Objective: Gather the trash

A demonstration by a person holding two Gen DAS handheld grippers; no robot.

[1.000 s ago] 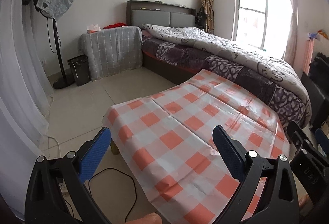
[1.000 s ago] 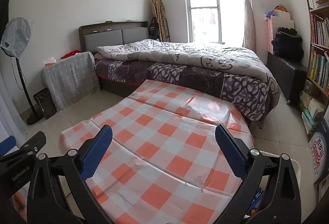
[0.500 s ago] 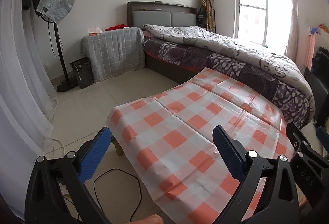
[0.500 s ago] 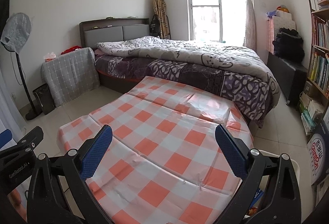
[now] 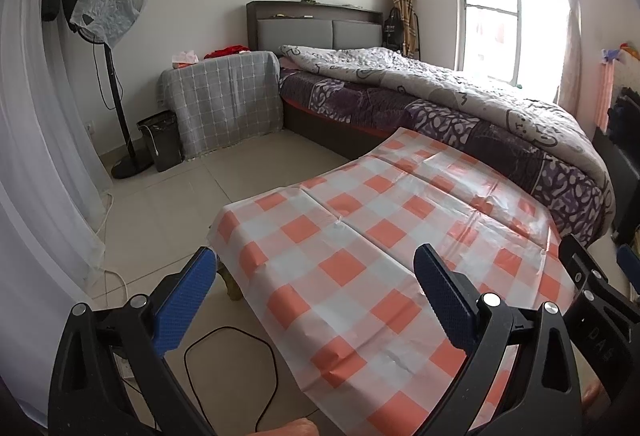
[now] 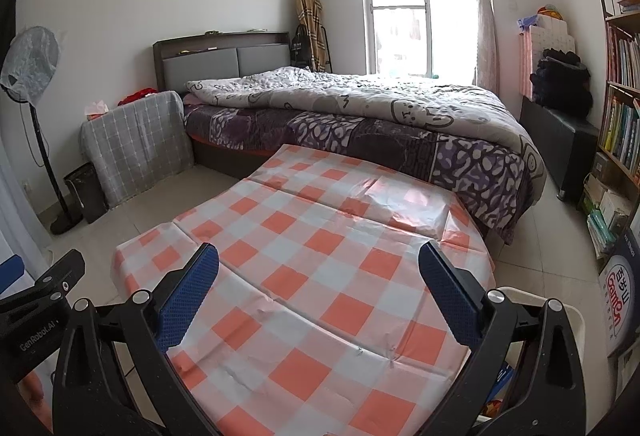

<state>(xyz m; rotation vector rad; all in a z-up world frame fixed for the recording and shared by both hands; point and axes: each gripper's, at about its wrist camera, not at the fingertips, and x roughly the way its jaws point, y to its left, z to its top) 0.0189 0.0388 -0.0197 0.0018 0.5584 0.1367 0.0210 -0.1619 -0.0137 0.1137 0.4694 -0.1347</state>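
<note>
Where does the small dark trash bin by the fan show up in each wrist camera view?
Left wrist: the bin stands left of centre, on the floor between the fan pole and the grey checked cover.
Right wrist: the bin sits at the far left, again between the pole and cover.
Shared landmark: the headboard.
</note>
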